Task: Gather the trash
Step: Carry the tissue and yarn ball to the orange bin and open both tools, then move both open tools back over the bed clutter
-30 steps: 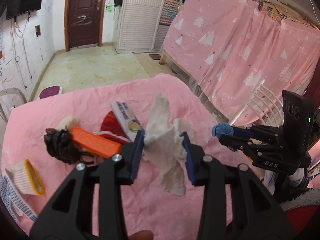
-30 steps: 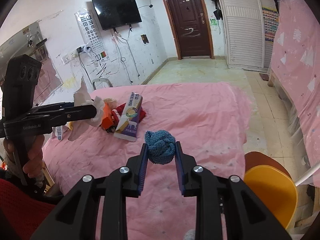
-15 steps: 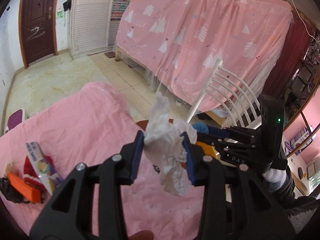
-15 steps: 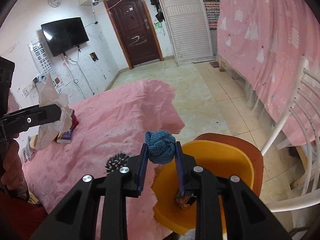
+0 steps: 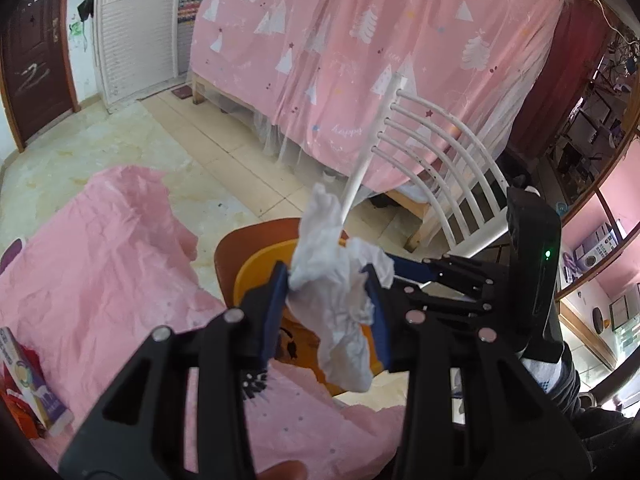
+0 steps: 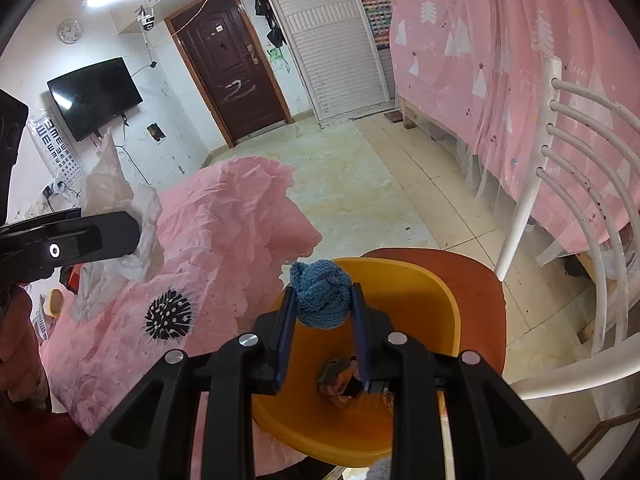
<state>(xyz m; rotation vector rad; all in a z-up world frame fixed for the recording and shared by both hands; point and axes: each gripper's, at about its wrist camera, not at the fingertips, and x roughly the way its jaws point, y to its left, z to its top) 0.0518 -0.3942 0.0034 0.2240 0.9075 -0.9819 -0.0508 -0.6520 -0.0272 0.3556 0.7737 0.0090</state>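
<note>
Both grippers have swung over the orange bin (image 6: 436, 300); left fingers (image 5: 276, 308) clench the tissue (image 5: 336, 300), right fingers (image 6: 286, 332) clench the blue knit ball (image 6: 320, 298).

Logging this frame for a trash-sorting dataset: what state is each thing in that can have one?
left hand-held gripper: shut on the crumpled white tissue.
right hand-held gripper: shut on the blue knitted ball, over the bin.
orange bin: open-topped, some trash already at its bottom.
brown door: closed.
wall TV: screen dark.
</note>
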